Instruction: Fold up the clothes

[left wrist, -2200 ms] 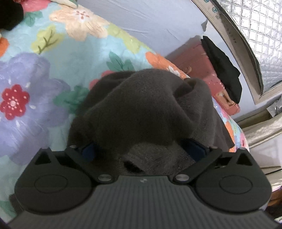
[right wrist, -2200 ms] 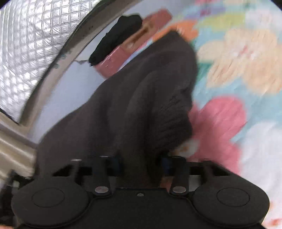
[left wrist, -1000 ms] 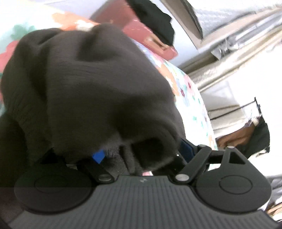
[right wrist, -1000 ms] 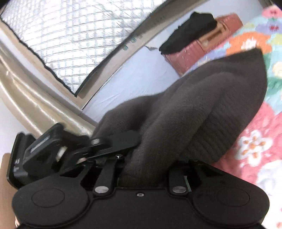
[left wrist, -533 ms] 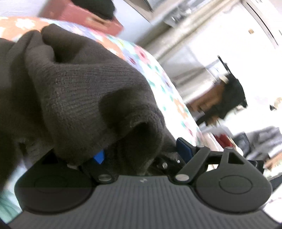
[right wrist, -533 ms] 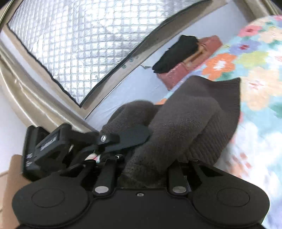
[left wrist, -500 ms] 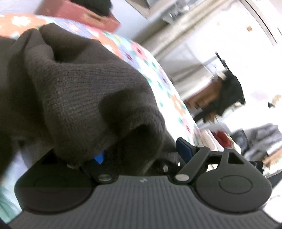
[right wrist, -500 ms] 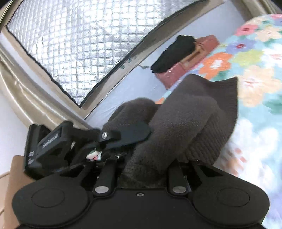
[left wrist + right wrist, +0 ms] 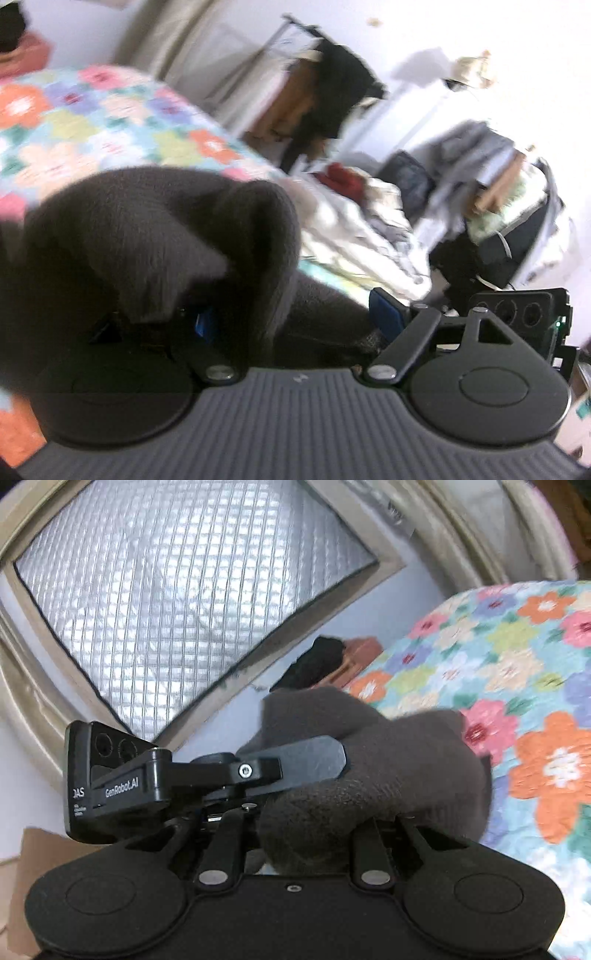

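A dark grey knit sweater [image 9: 155,229] is bunched up and held off the flowered bedspread [image 9: 92,122] by both grippers. My left gripper [image 9: 295,317] stands wide with the thick bundle between its blue pads; fabric hangs over the left finger and hides it. In the right wrist view the sweater [image 9: 388,768] bulges over my right gripper [image 9: 299,823], whose narrow jaws are shut on a fold. One left-gripper finger [image 9: 306,760] lies across the top of the bundle there. The right gripper's body [image 9: 517,314] shows at the right edge of the left wrist view.
A clothes rack [image 9: 325,92] with hanging garments stands past the bed's end, with a heap of pale laundry [image 9: 362,229] below it. A pink box with a black garment [image 9: 332,661] sits by the foil-covered window [image 9: 184,583]. Cardboard [image 9: 33,867] shows at lower left.
Both grippers rose and swung sideways together, carrying the sweater. The left wrist view turned from the bed's head to the room with the rack. Neither grip changed.
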A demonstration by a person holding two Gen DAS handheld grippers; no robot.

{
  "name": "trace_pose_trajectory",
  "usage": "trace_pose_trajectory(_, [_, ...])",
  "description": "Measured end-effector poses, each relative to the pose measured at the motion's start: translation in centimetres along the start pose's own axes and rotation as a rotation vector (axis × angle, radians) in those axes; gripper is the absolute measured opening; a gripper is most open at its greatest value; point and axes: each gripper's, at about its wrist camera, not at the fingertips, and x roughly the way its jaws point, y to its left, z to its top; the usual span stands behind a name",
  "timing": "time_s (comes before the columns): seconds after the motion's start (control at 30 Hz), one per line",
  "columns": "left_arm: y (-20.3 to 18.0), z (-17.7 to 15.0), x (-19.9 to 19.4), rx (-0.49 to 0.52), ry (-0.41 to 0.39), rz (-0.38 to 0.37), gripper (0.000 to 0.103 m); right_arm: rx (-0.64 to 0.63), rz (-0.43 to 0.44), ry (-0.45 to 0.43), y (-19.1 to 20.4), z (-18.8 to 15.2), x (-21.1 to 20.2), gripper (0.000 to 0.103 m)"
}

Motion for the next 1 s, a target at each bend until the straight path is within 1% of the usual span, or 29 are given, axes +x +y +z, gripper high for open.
trace_pose_trajectory(0.03, [-0.7, 0.6, 0.0, 0.019, -0.011, -0.018, 0.080, 0.000, 0.005, -0.008, 0.5, 0.3, -1.2, 0.024])
trace_pose_trajectory(0.07, [-3.1, 0.2, -1.6, 0.034, -0.020, -0.035, 0.080, -0.005, 0.006, -0.007, 1.1, 0.6, -2.2, 0.024])
trace_pose_trajectory(0.1, [-4.4, 0.3, -2.5, 0.049, -0.024, -0.051, 0.080, -0.011, 0.005, -0.005, 1.7, 0.9, -3.2, 0.024])
trace_pose_trajectory(0.13, [-7.5, -0.7, -0.3, 0.067, -0.026, -0.059, 0.080, -0.026, 0.002, 0.000, 2.5, 1.2, -3.9, 0.024])
trace_pose_trajectory(0.2, [-10.6, -1.2, -0.7, 0.114, -0.033, -0.068, 0.080, -0.071, 0.005, 0.008, 4.2, 1.9, -5.4, 0.024])
trace_pose_trajectory(0.27, [-12.0, 0.0, -2.1, 0.149, -0.041, -0.067, 0.080, -0.135, 0.003, 0.014, 5.1, 3.1, -6.1, 0.022])
trace_pose_trajectory(0.33, [-12.6, 2.0, -1.9, 0.177, -0.040, -0.033, 0.077, -0.183, -0.027, 0.017, 4.8, 5.3, -6.2, 0.021])
trace_pose_trajectory(0.37, [-12.8, 3.7, -1.2, 0.185, -0.046, 0.000, 0.071, -0.200, -0.057, 0.013, 4.2, 6.7, -6.0, 0.021])
trace_pose_trajectory(0.4, [-12.8, 5.5, -0.7, 0.222, -0.089, 0.094, 0.061, -0.226, -0.123, -0.007, 3.4, 8.2, -5.5, 0.018])
trace_pose_trajectory(0.43, [-12.7, 7.3, -0.2, 0.264, -0.138, 0.197, 0.055, -0.256, -0.197, -0.030, 2.5, 9.8, -5.0, 0.013])
trace_pose_trajectory(0.47, [-12.5, 8.9, -0.3, 0.315, -0.219, 0.302, 0.053, -0.292, -0.302, -0.065, 1.1, 11.7, -4.1, 0.013])
trace_pose_trajectory(0.5, [-11.7, 10.4, -0.2, 0.361, -0.286, 0.395, 0.054, -0.296, -0.356, -0.063, -0.7, 13.4, -3.2, 0.013])
trace_pose_trajectory(0.53, [-10.8, 11.8, 0.0, 0.406, -0.349, 0.487, 0.058, -0.287, -0.401, -0.060, -2.8, 15.0, -2.3, 0.016])
trace_pose_trajectory(0.57, [-9.6, 12.9, 0.3, 0.398, -0.336, 0.522, 0.066, -0.218, -0.407, -0.051, -5.6, 16.0, -1.7, 0.016])
trace_pose_trajectory(0.6, [-7.4, 13.8, 0.7, 0.342, -0.272, 0.562, 0.068, -0.151, -0.421, -0.045, -8.2, 16.9, -1.1, 0.025])
trace_pose_trajectory(0.63, [-5.5, 13.9, 1.2, 0.284, -0.208, 0.591, 0.068, -0.094, -0.481, -0.060, -10.1, 16.7, -1.1, 0.037])
trace_pose_trajectory(0.67, [-3.4, 13.0, 1.3, 0.240, -0.144, 0.598, 0.068, -0.043, -0.530, -0.073, -11.9, 16.3, -1.1, 0.043])
trace_pose_trajectory(0.7, [-1.7, 11.7, 1.5, 0.216, -0.104, 0.589, 0.071, -0.022, -0.525, -0.074, -13.2, 15.1, -1.4, 0.046])
trace_pose_trajectory(0.77, [1.6, 8.0, 2.0, 0.177, -0.029, 0.582, 0.076, 0.018, -0.515, -0.075, -15.8, 12.8, -1.9, 0.050])
trace_pose_trajectory(0.8, [2.8, 6.3, 3.0, 0.153, 0.012, 0.583, 0.076, 0.038, -0.513, -0.073, -17.0, 11.7, -2.1, 0.053])
trace_pose_trajectory(0.87, [5.8, 2.4, 3.7, 0.081, 0.073, 0.563, 0.076, 0.055, -0.531, -0.043, -18.0, 8.8, -2.4, 0.053])
trace_pose_trajectory(0.9, [6.8, 0.6, 3.9, 0.044, 0.091, 0.549, 0.076, 0.051, -0.542, -0.030, -18.4, 7.3, -2.5, 0.054])
trace_pose_trajectory(0.97, [8.7, -2.4, 5.0, -0.040, 0.112, 0.522, 0.076, 0.047, -0.564, -0.004, -19.2, 4.2, -2.6, 0.056])
trace_pose_trajectory(1.0, [8.9, -3.3, 5.7, -0.061, 0.154, 0.519, 0.076, 0.064, -0.571, 0.013, -19.3, 3.4, -2.4, 0.056])
